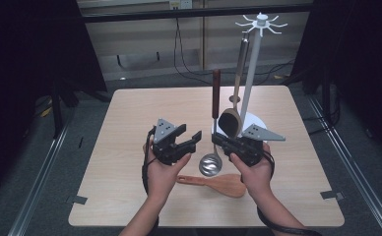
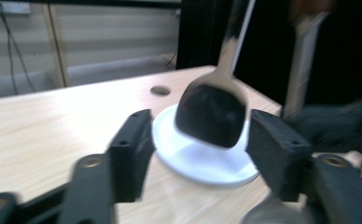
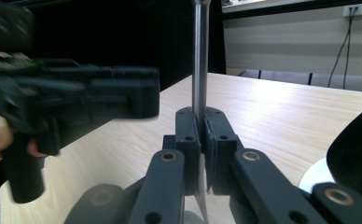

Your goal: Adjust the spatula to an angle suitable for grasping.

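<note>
Holding the left gripper (image 1: 189,133) wide open, jaws well apart and gripping nothing, just above the table (image 1: 130,147) and just beside the other tool. Looking along it in the left gripper view (image 2: 198,154) at the dark bowl of a wooden spoon (image 2: 212,114) hanging over the white round base of the utensil rack (image 2: 202,163).

Clamping the right gripper (image 1: 214,137) tight on the thin metal shaft of the ladle (image 1: 215,98), jaws closed hard against it in the right gripper view (image 3: 201,135). Standing the ladle (image 3: 200,56) upright, red-brown handle at the top, steel bowl low by the table (touching it or not: cannot tell). Leaving a wooden spatula (image 1: 223,184) lying flat near the front edge, between the two hands.

Probably working toward hanging the ladle on the rack (image 1: 250,73), beside the wooden spoon (image 1: 231,122). Doing it well likely means:
- gripping low on a long shaft, so expecting the top to sway and lifting slowly;
- steadying the shaft higher up with the open left tool before raising it;
- steering clear of the hanging spoon, lying close to the right;
- aiming the handle's end at a free hook, away from the occupied one.
</note>
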Motion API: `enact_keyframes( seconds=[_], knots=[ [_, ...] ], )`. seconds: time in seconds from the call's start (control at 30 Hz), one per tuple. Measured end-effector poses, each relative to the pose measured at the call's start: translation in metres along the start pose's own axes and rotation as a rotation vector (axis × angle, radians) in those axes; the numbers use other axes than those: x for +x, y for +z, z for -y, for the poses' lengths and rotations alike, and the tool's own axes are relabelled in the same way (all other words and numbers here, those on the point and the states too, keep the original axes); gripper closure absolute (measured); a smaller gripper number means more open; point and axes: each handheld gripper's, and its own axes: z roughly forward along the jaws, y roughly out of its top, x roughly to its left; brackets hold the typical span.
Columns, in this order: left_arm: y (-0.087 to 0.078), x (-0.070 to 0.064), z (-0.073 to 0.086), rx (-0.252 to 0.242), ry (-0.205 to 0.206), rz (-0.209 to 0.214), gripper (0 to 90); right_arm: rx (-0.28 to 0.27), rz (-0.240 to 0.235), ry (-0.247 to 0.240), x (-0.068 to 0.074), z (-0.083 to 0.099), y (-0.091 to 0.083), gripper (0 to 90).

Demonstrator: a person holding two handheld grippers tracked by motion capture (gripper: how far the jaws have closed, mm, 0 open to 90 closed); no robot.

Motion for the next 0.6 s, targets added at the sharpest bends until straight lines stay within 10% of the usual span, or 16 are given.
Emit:
enact_keyframes(
  seconds=[0.6],
  knots=[
    [0.001,0.039,0.047,0.177,0.045,-0.076,17.9,-0.032,-0.08,-0.041,-0.026,-0.024,-0.022,85.6]
  ],
)
